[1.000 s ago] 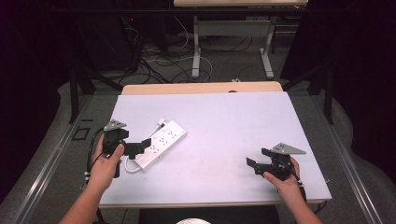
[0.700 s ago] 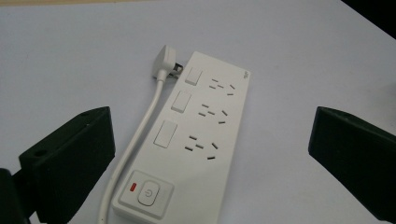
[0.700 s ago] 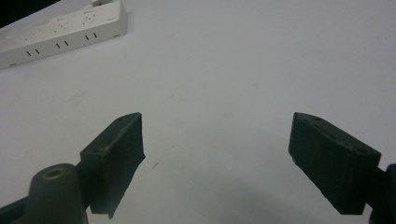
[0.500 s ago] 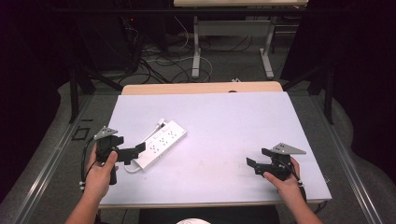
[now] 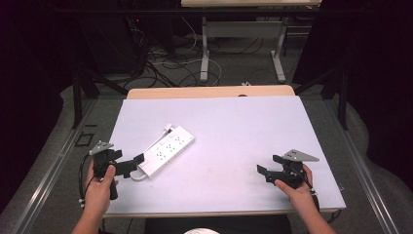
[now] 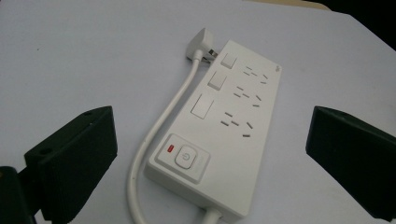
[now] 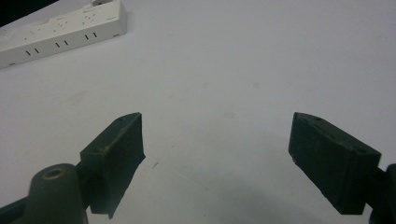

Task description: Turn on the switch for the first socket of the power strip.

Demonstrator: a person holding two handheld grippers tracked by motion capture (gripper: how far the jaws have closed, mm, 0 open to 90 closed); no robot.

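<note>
A white power strip [image 5: 167, 150] lies flat on the pale tabletop [image 5: 243, 126], left of the middle and slanted, with its near end pointing toward the left gripper [image 5: 130, 165]. In the left gripper view the strip [image 6: 224, 135] shows a round power button beside a small red mark at its near end, then 3 rectangular switches along one edge and 3 groups of socket slots next to them. Its white cord [image 6: 161, 140] leaves the near end, runs along the strip's left side and ends in a white plug [image 6: 201, 44] resting just beside the far corner.

The left gripper sits at the near left part of the tabletop, held in the person's left hand [image 5: 100, 187]. Its jaws stand wide apart, one on each side of the strip's near end, touching nothing.

The right gripper [image 5: 268, 168] is at the near right, well apart from the strip, held in the right hand [image 5: 294, 187]. Its jaws are also spread wide over bare tabletop, gripping nothing.
</note>
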